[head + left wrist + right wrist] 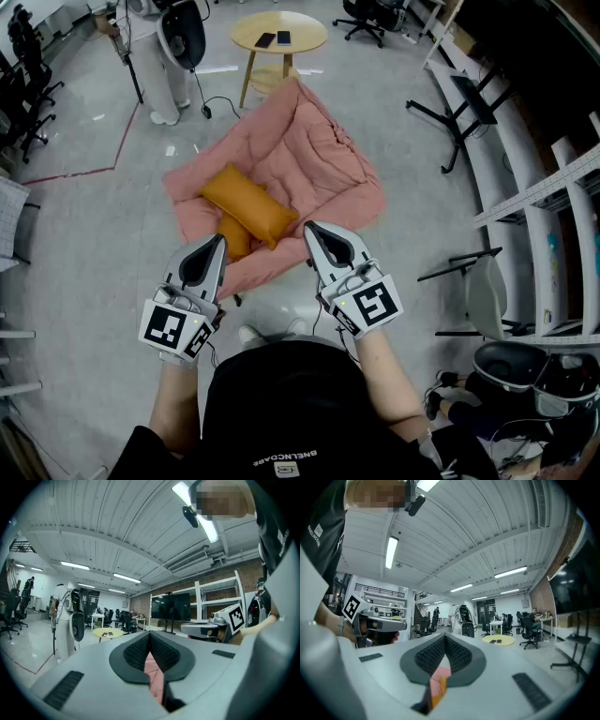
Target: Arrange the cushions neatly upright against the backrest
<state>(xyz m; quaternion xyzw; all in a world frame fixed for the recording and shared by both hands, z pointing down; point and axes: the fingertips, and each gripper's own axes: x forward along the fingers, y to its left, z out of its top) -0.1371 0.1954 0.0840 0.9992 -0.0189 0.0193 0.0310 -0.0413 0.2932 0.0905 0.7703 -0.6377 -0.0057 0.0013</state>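
Both pairs of jaws are pressed together with nothing between them. The left gripper (217, 243) and right gripper (312, 230) are held level in front of the person, above the near edge of the pink seat (319, 164), and touch neither cushion. The two orange cushions lie flat on the seat's near-left part, the upper cushion (248, 203) lying across the lower cushion (233, 236). Both are well short of what looks to be the backrest (298, 98) at the far end.

The step in hand seems to be the first reach. To do it well, the jaws should part before they arrive and take the upper cushion first, by a corner or edge, since soft filling is likely to sag. It should then be carried to the far end before being stood up.

The seat sits on a grey floor (84, 216). Beyond it stand a round table (278, 33) and office chairs (370, 14), with shelving (553, 187) at the right.
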